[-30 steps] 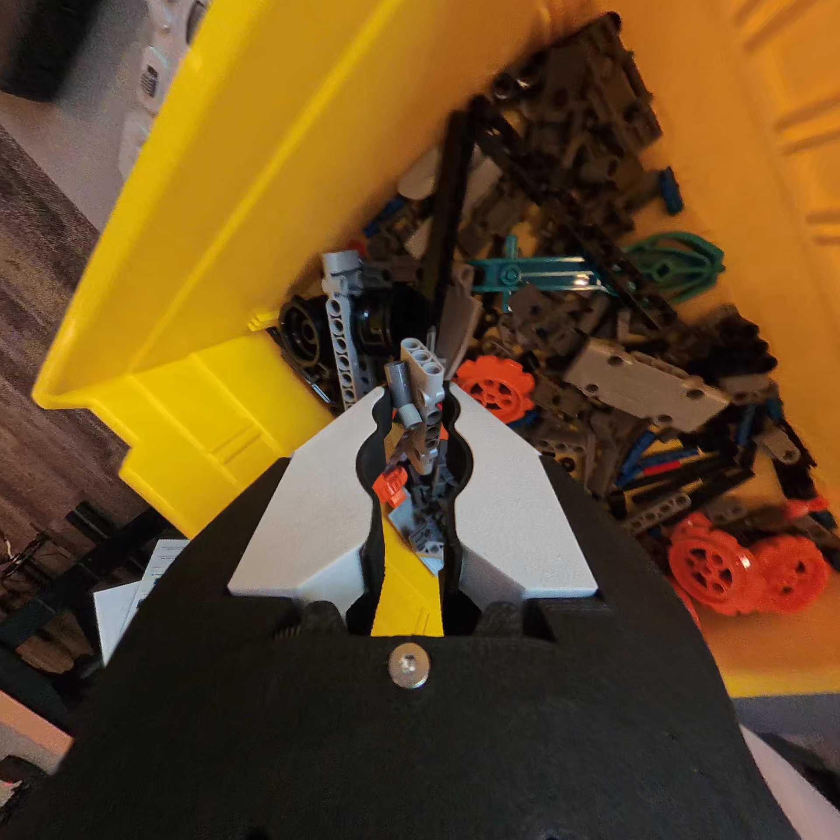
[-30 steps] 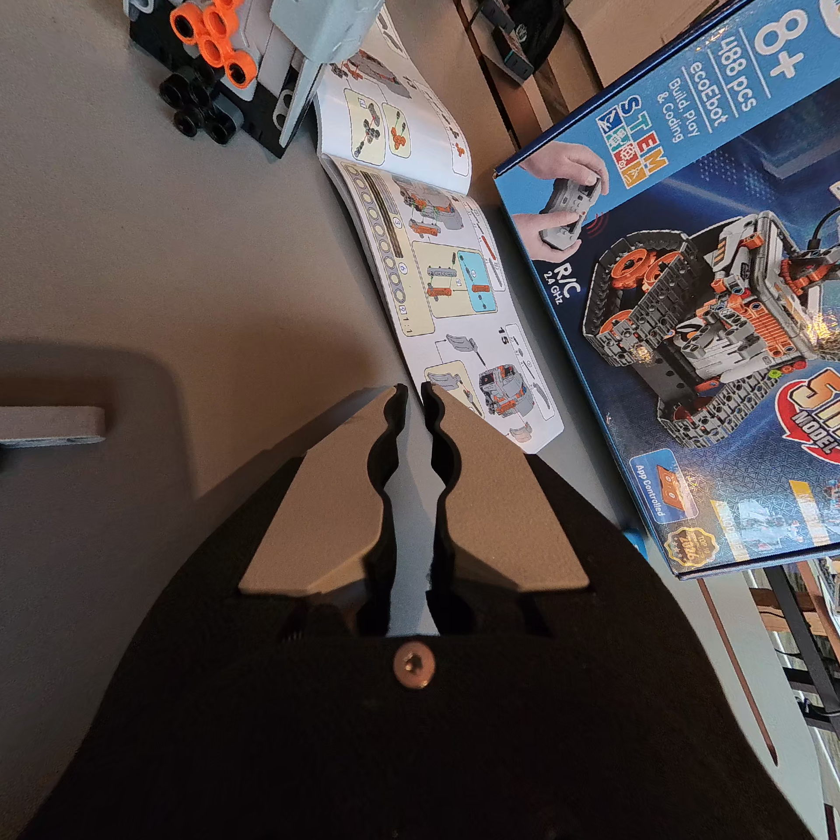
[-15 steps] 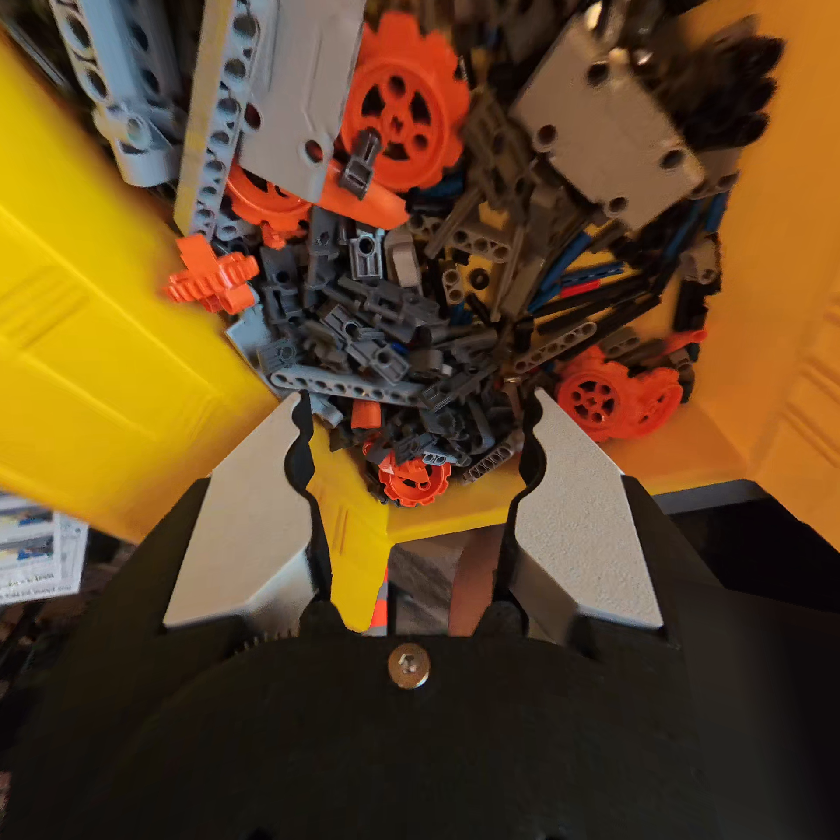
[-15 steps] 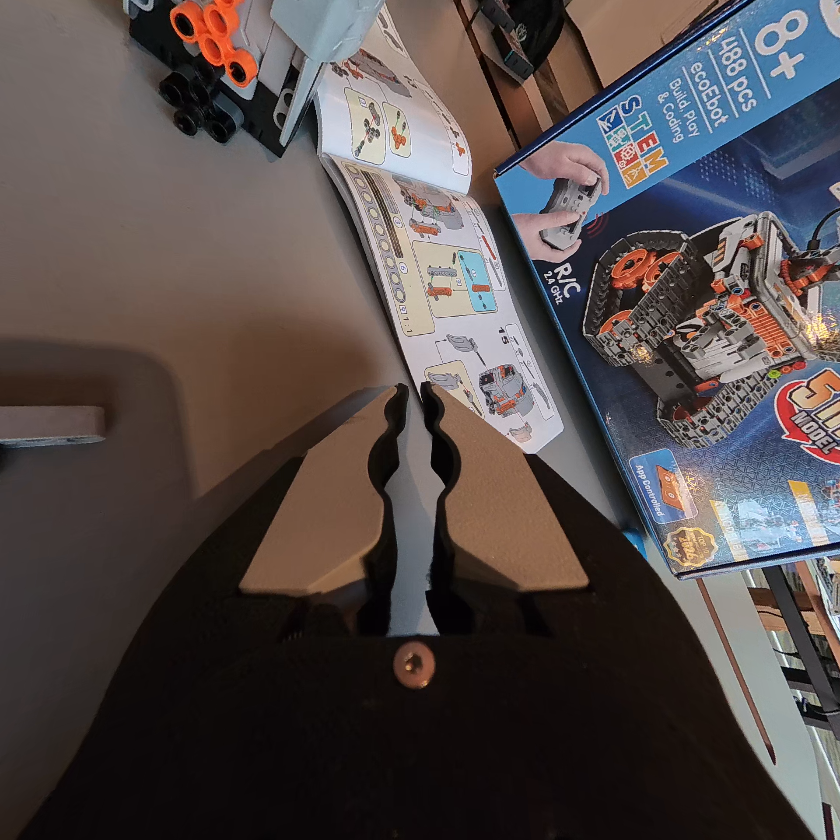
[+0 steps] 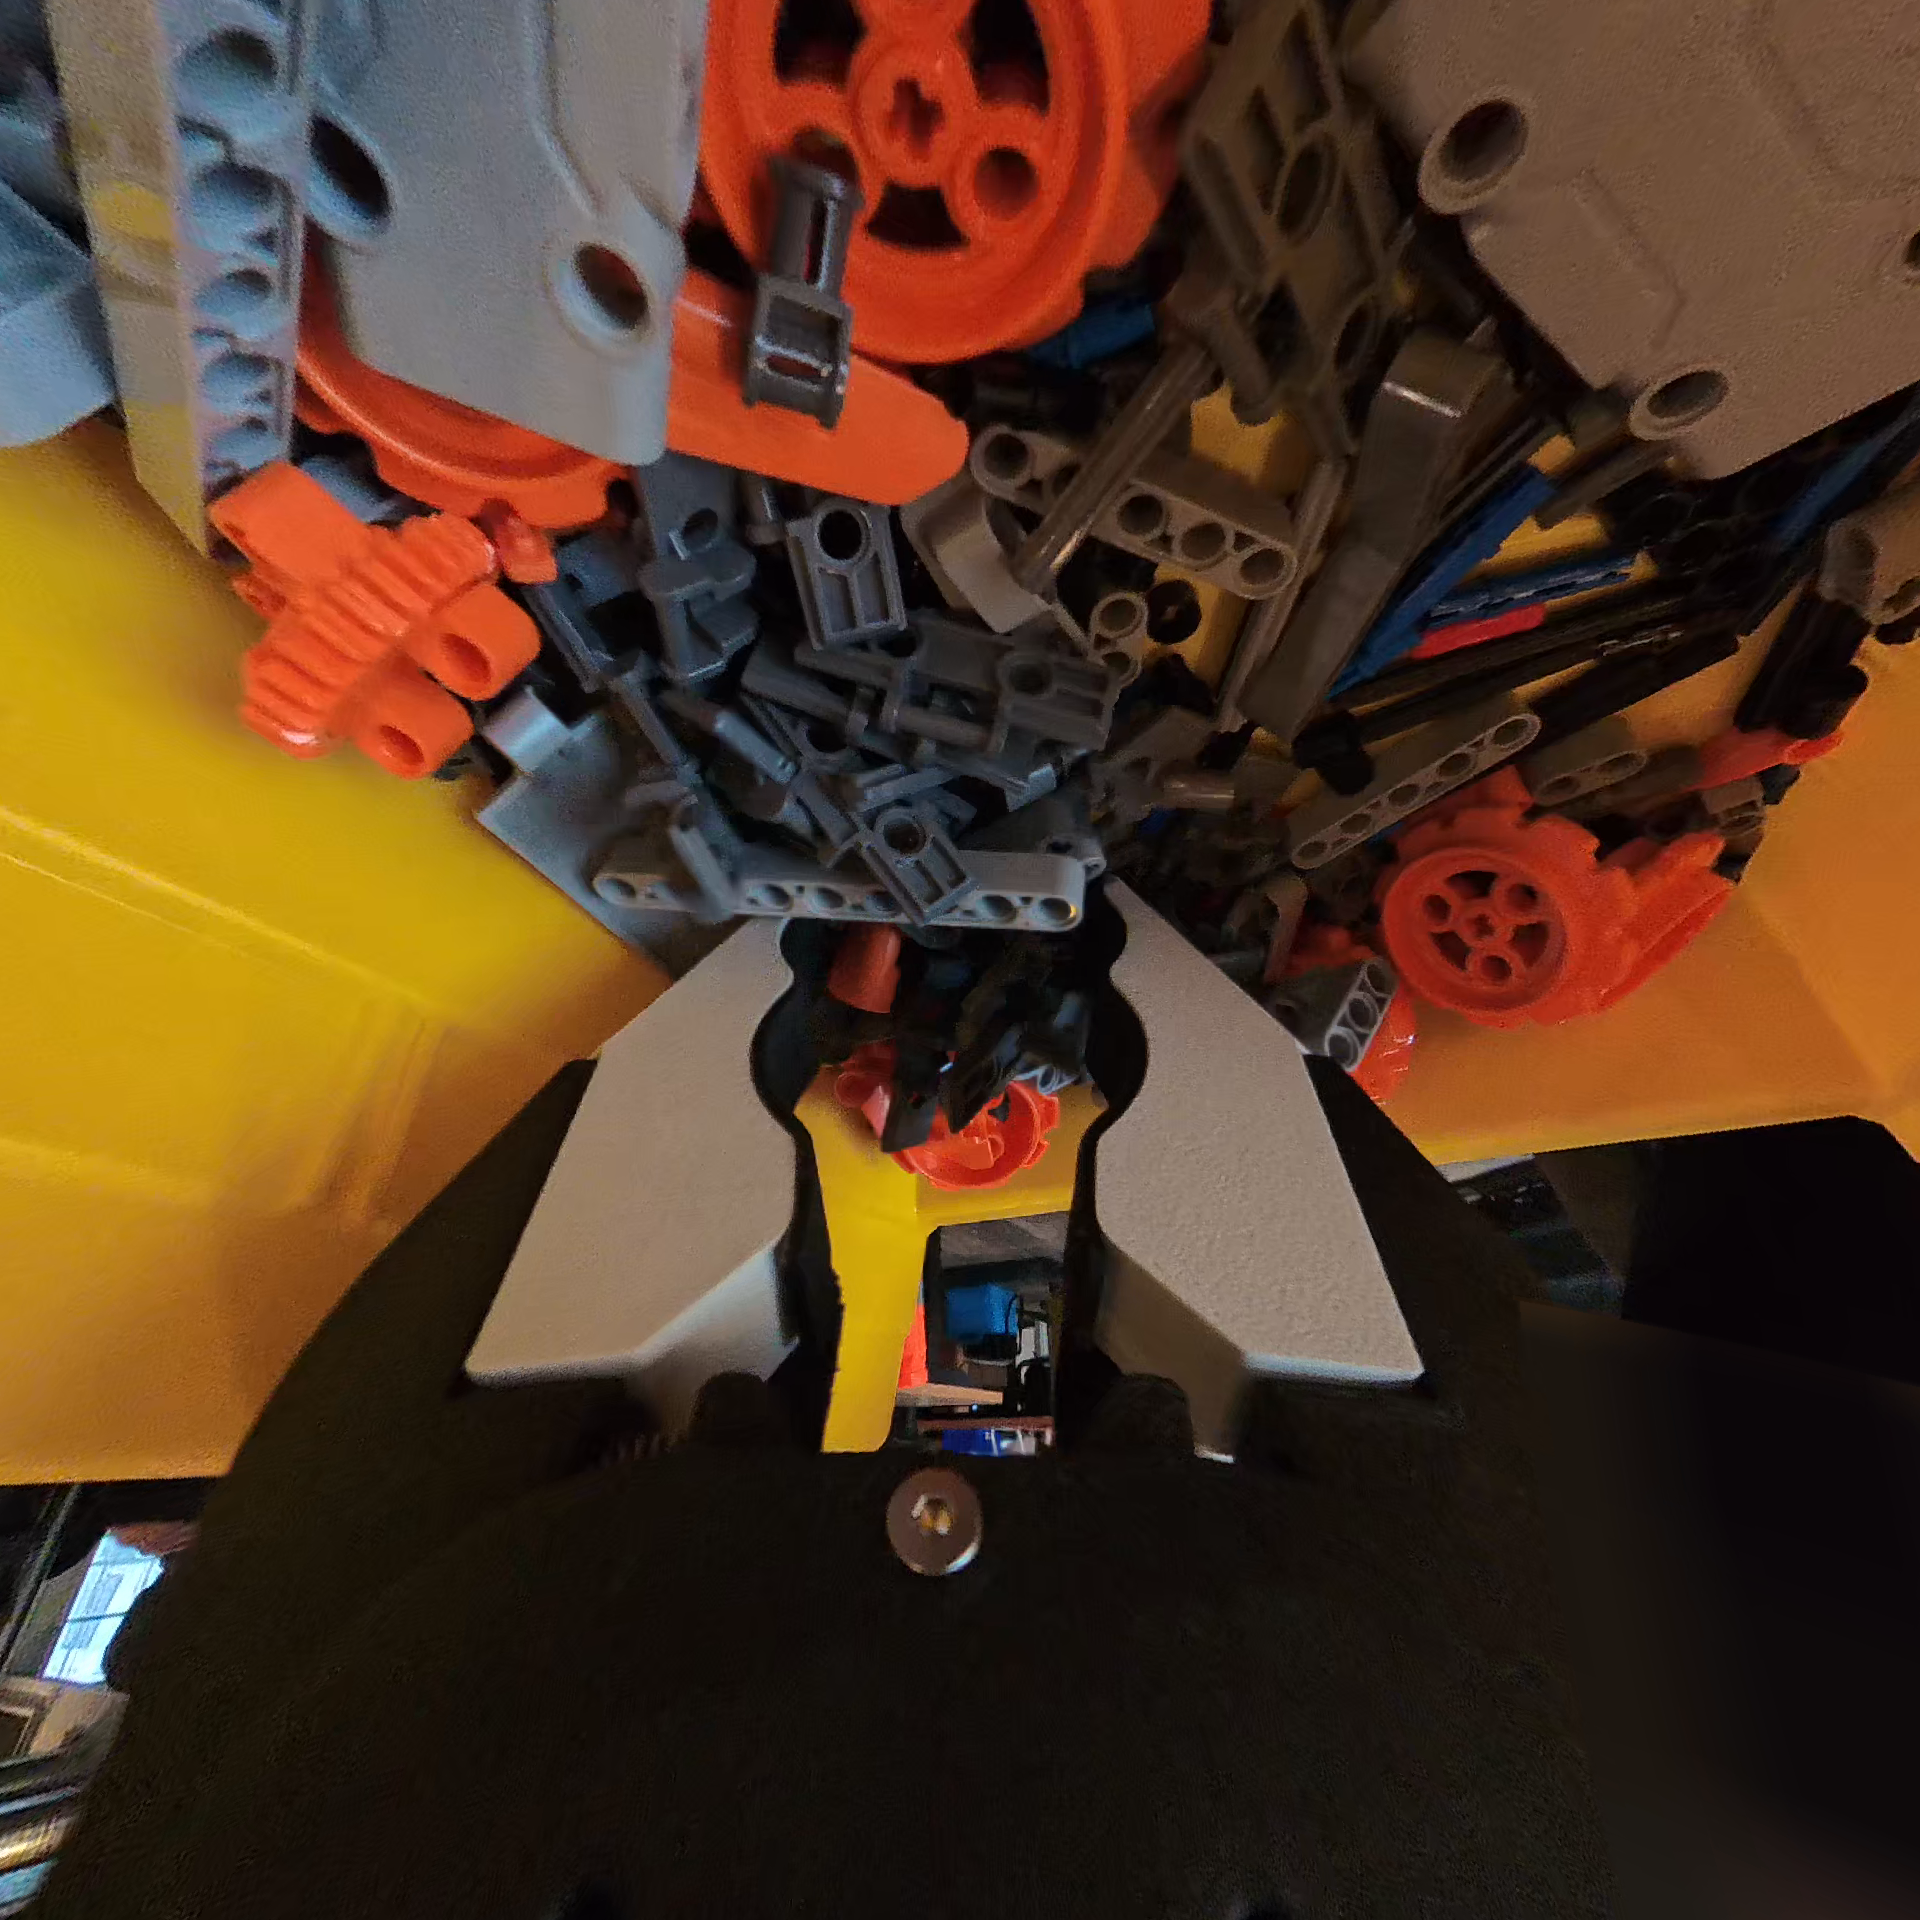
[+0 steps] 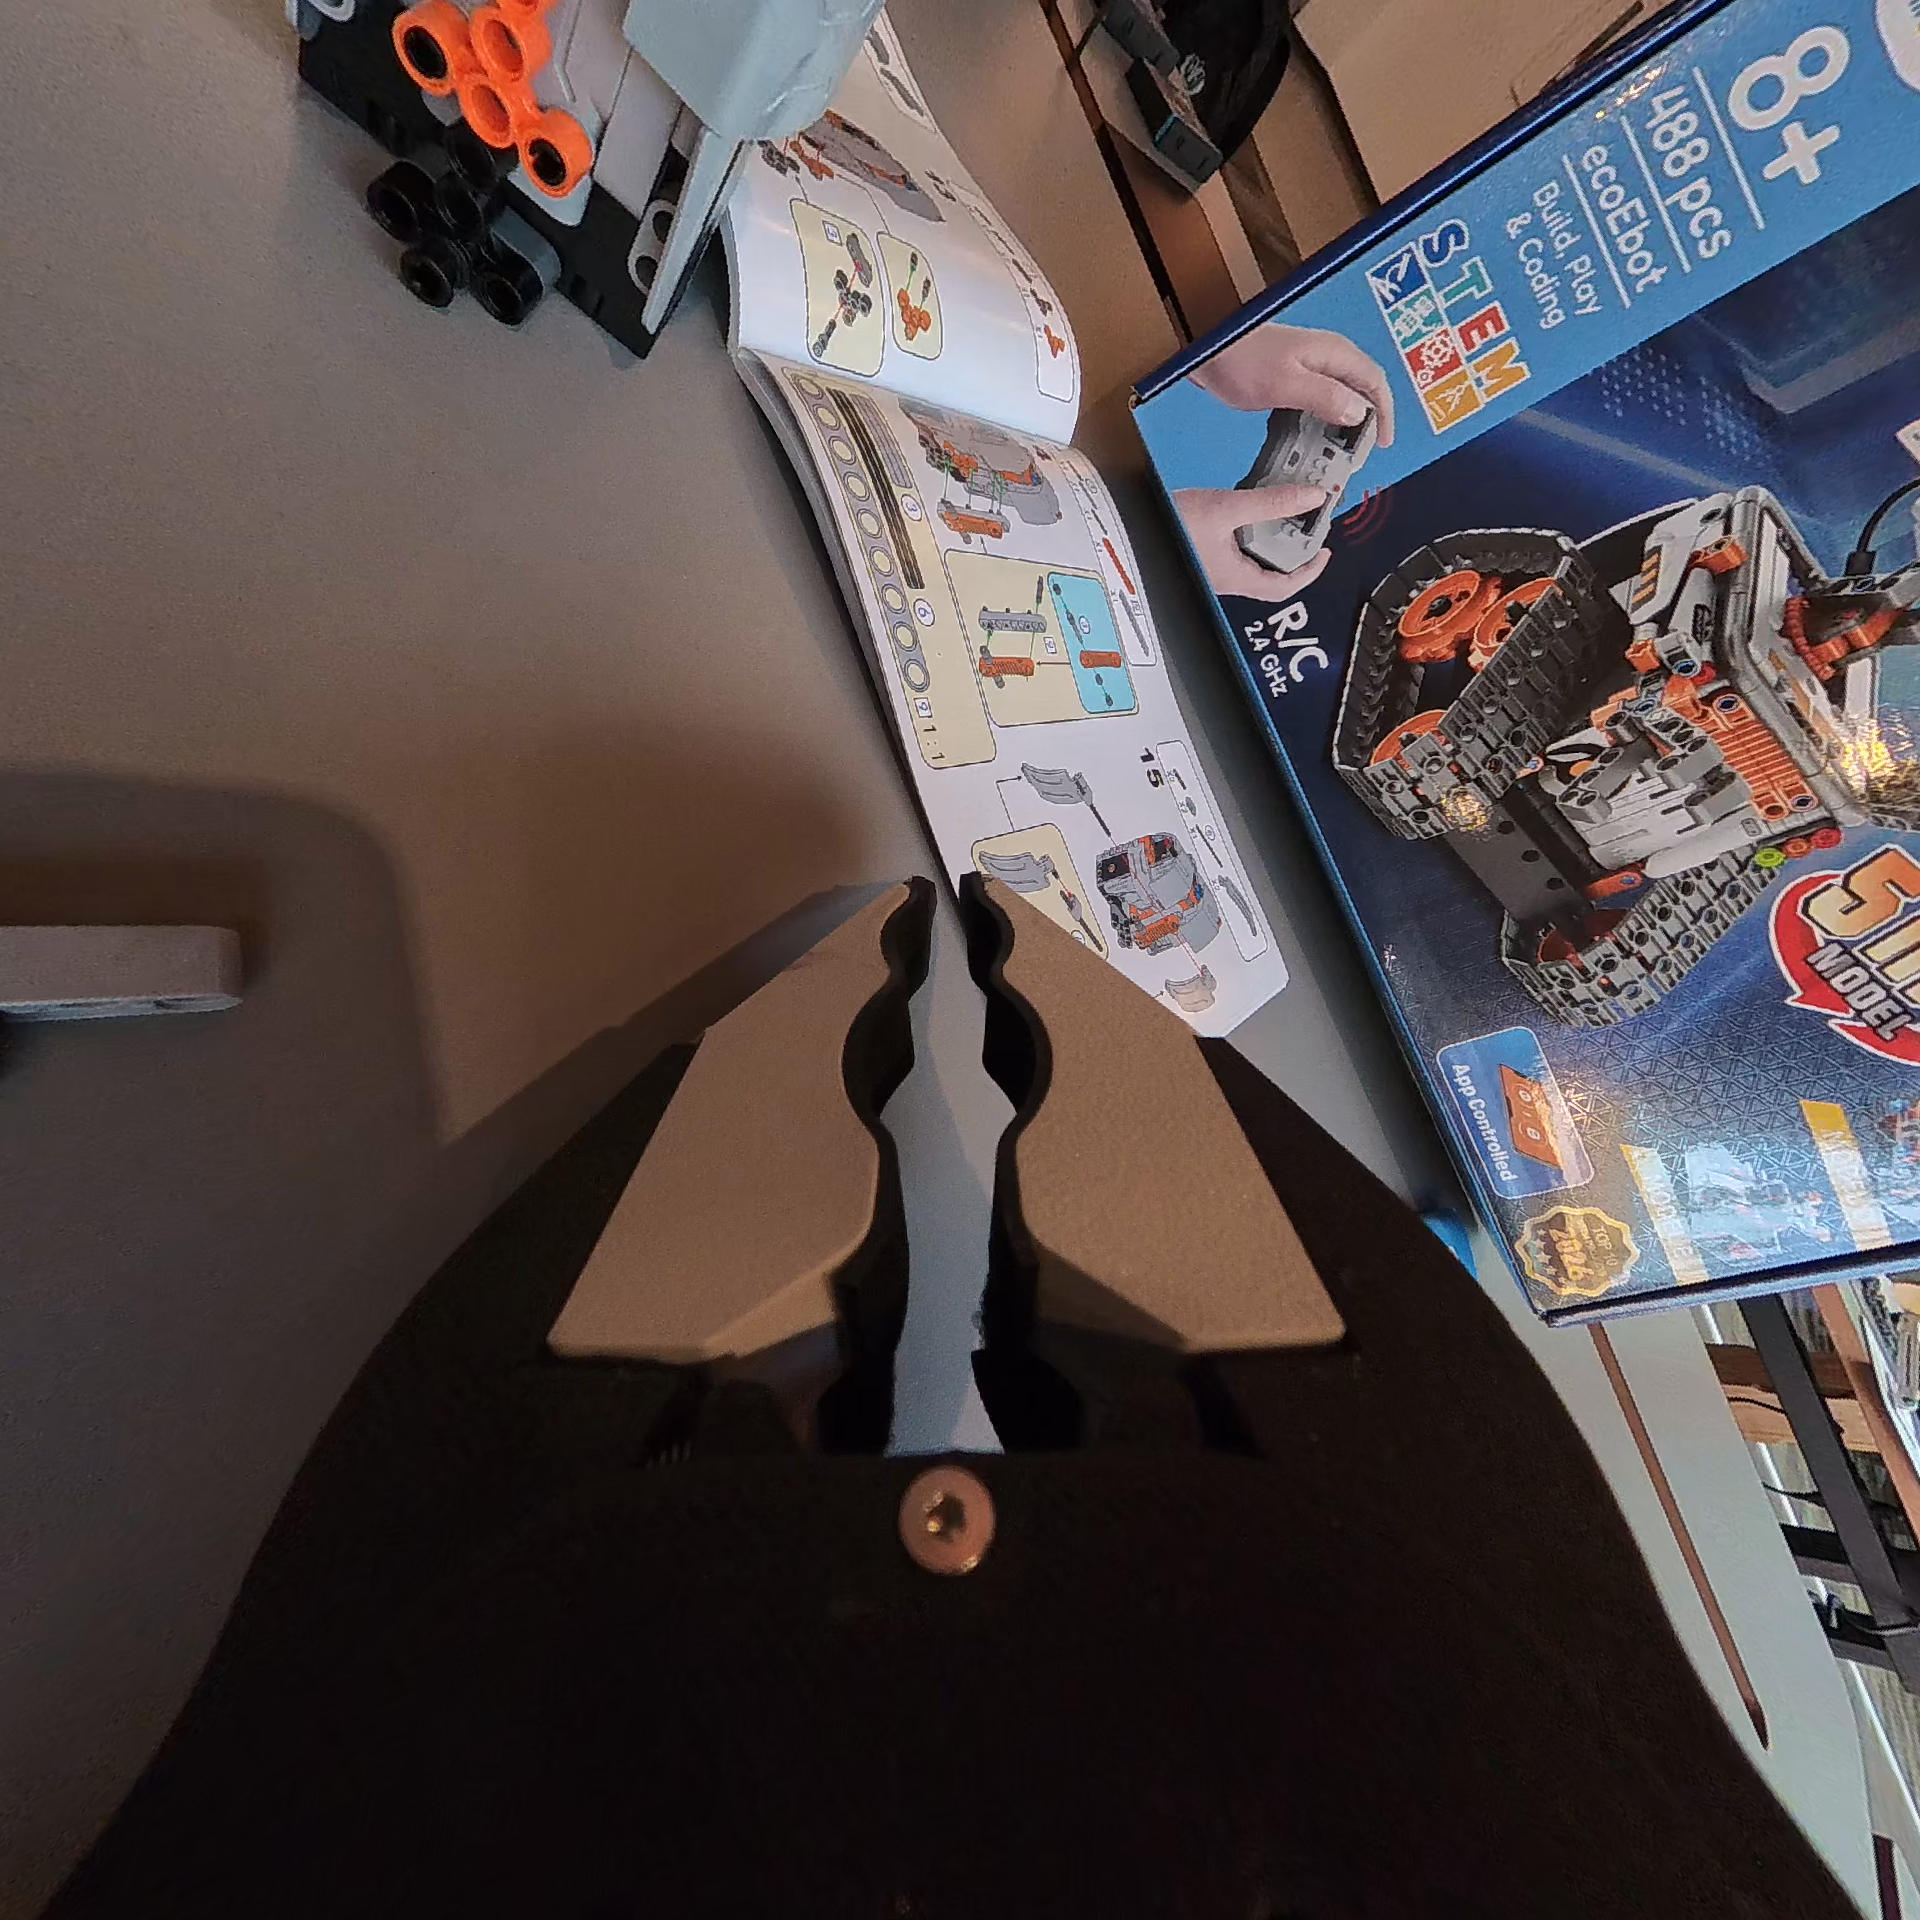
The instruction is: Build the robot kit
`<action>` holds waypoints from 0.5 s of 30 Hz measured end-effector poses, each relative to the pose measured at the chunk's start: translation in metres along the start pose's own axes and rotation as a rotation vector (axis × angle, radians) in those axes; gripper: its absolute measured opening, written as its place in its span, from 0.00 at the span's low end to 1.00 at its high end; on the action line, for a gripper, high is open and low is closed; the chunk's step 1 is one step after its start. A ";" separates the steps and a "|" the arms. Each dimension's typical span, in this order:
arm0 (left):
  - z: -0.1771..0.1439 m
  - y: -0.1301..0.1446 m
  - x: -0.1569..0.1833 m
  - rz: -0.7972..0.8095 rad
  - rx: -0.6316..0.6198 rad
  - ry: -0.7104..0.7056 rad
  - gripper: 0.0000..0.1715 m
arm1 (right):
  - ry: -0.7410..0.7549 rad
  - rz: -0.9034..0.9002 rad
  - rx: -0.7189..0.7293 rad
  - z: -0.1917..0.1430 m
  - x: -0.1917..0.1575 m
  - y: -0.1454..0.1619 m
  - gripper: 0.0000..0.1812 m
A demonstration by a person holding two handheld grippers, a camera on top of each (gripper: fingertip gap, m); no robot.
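Left gripper (image 5: 951,925) dropped deeper into brick pile (image 5: 935,727), jaws parted; right gripper (image 6: 948,896) jaws nearly closed, empty.

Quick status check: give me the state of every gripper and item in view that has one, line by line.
left gripper: open, tips in the pile of building parts.
right gripper: nearly shut, empty, over the table.
yellow bin: holds loose parts.
instruction booklet: open, lying flat.
blue kit box: lying flat, whether sealed cannot be told.
partly built model: on the table beside the booklet.

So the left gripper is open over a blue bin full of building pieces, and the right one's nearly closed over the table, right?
Not quite: the left wrist view shows the bin is yellow, not blue. The left gripper is open over the building pieces; the right gripper is nearly closed over the table.
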State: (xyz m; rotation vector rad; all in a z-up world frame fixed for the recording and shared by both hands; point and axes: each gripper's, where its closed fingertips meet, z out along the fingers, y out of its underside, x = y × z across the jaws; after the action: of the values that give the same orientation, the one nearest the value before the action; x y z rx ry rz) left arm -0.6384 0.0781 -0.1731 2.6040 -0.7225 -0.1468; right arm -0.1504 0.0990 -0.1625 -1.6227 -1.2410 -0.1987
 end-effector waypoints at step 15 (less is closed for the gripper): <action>-0.023 -0.048 -0.010 0.108 0.211 -0.013 0.09 | -0.003 0.003 -0.001 0.000 0.000 0.000 0.03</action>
State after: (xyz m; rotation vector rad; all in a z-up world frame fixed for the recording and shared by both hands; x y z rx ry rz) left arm -0.6197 0.1289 -0.1731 2.7559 -0.9267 -0.0576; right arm -0.1503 0.0990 -0.1626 -1.6265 -1.2406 -0.1954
